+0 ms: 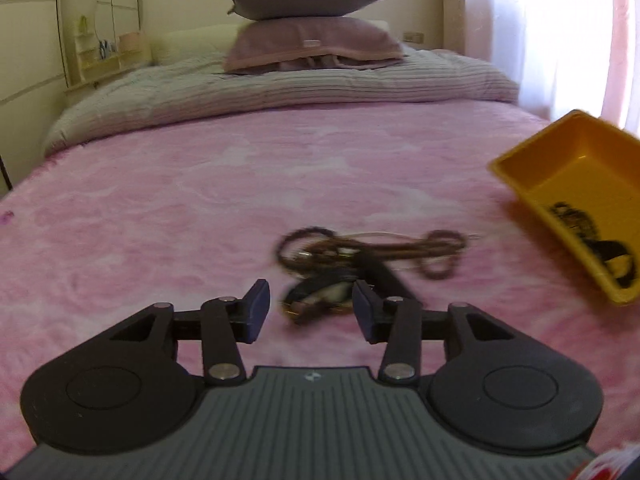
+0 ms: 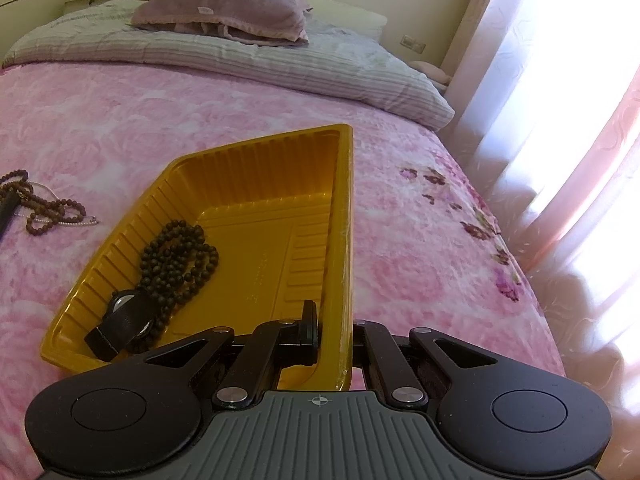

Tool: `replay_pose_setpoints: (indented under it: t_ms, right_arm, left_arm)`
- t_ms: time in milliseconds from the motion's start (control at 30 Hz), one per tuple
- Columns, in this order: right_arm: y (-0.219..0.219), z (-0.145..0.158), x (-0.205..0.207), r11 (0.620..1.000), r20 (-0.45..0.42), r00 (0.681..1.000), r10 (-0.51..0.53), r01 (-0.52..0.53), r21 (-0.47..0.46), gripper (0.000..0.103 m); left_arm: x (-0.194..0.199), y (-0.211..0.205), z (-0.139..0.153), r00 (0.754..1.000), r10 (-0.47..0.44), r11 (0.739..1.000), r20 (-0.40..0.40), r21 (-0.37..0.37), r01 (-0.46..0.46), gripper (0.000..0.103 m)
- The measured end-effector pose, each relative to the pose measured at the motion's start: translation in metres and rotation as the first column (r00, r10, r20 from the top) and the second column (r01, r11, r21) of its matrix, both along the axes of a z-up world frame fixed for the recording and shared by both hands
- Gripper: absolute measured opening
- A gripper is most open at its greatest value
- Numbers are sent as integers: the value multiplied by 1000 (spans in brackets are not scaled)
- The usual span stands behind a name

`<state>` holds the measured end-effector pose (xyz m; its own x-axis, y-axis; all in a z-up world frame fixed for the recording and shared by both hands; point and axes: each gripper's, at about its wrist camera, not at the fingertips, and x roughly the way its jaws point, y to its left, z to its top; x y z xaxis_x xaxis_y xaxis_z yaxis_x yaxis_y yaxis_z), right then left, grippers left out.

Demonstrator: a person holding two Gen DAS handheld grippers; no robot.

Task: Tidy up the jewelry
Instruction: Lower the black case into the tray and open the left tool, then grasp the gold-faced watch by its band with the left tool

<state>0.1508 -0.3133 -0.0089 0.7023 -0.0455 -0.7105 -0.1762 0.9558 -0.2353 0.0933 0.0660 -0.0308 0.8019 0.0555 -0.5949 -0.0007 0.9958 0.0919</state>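
Pink fleece bedspread: one tray, jewelry loose and stowed.
Yellow ribbed plastic tray near right edge, one dark bead necklace and one black watch inside; right gripper pinches its rim. Tangled brown bead strands mid-bed, uncountable; left gripper spread, empty. Left side open.

The yellow tray looks like thin glossy plastic, its walls ribbed. The dark beads in it have a dull sheen, possibly wood. The pink bedspread is soft, plushy cloth with a rose relief. The right tool is matt black plastic with bright metal pins.
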Motion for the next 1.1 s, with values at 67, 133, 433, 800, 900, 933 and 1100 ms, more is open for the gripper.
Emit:
replay_pose_setpoints:
  t_ms: [67, 133, 433, 800, 900, 933, 1100]
  right_arm:
    - [1, 0, -1, 1000, 0, 1000, -1, 1, -4, 4]
    - [2, 0, 0, 1000, -2, 1000, -1, 1, -8, 4]
    - [4, -2, 2, 1000, -8, 1000, -7, 6, -26, 4]
    - [3, -2, 2, 1000, -3, 1000, -8, 8, -22, 4]
    - [2, -2, 1, 1000, -3, 1000, -8, 8, -21, 4]
    - [2, -2, 1, 1000, -3, 1000, -8, 8, -21, 4]
    - [2, -2, 2, 1000, -3, 1000, -10, 10, -21, 4]
  left_arm:
    - [6, 4, -4, 999, -44, 998, -9, 43, 44, 47]
    - [15, 6, -8, 995, -91, 992, -40, 85, 94, 47]
    - [38, 3, -22, 969, -218, 960, -119, 151, 234, 41]
    - [31, -4, -16, 955, -241, 963, -173, 80, 258, 16]
    - [31, -8, -17, 953, -247, 961, -177, 82, 265, 16]
    - [32, -9, -18, 953, -247, 961, -176, 84, 265, 16]
    - [38, -10, -21, 954, -241, 963, -177, 78, 258, 15]
